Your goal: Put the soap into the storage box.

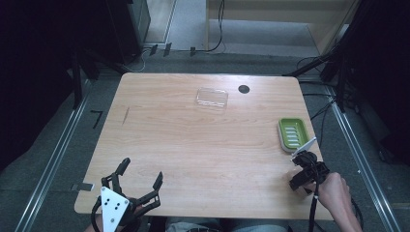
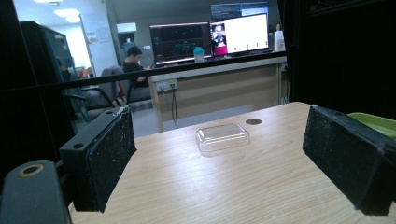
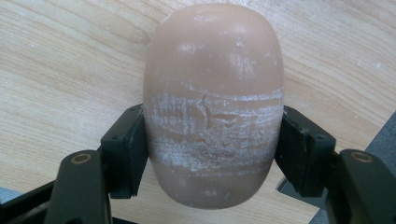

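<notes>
A tan oval bar of soap (image 3: 212,70), scuffed white across its middle, is clamped between the two black pads of my right gripper (image 3: 212,154) just above the wooden table. From above, that right gripper (image 1: 300,182) sits near the table's right front edge, a hand behind it, a short way in front of a green ribbed soap dish (image 1: 293,133). My left gripper (image 1: 142,170) rests at the front left with its jaws wide apart. Nothing lies between the jaws of this left gripper (image 2: 233,158).
A clear plastic lid (image 1: 212,97) lies at the back middle of the table (image 1: 193,145), beside a black round grommet (image 1: 244,89). Looking along the left gripper, the lid (image 2: 222,136) is straight ahead and the green dish (image 2: 373,122) is at the right. Dark frames and cables surround the table.
</notes>
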### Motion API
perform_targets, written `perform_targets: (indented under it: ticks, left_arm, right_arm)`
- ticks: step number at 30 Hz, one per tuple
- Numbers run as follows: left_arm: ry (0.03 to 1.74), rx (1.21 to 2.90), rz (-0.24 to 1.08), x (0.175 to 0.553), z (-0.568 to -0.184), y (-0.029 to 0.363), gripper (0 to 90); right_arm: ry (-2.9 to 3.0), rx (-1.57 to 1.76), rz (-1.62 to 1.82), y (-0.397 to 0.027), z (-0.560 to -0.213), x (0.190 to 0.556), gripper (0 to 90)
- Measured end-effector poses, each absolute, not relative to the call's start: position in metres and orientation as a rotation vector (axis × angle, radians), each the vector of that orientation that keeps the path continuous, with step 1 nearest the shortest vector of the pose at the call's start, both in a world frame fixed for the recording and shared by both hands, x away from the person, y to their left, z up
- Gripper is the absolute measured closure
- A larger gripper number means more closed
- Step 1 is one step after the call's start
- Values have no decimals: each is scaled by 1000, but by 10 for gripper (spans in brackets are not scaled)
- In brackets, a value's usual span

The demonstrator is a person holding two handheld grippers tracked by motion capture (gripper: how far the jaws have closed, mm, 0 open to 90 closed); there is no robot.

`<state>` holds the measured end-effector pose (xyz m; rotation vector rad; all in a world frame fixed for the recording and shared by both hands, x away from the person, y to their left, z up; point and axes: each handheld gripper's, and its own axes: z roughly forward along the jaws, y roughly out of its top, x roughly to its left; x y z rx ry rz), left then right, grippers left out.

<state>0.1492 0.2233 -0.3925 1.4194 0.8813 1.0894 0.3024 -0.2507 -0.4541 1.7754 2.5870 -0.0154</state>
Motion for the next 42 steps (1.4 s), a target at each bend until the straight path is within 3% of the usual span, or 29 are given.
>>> perform_targets:
  ticks: [42]
  left_arm:
    - [881, 1419, 1089, 149, -393, 223, 99]
  right_arm:
    - [2573, 1716, 21, -251, -429, 324, 335]
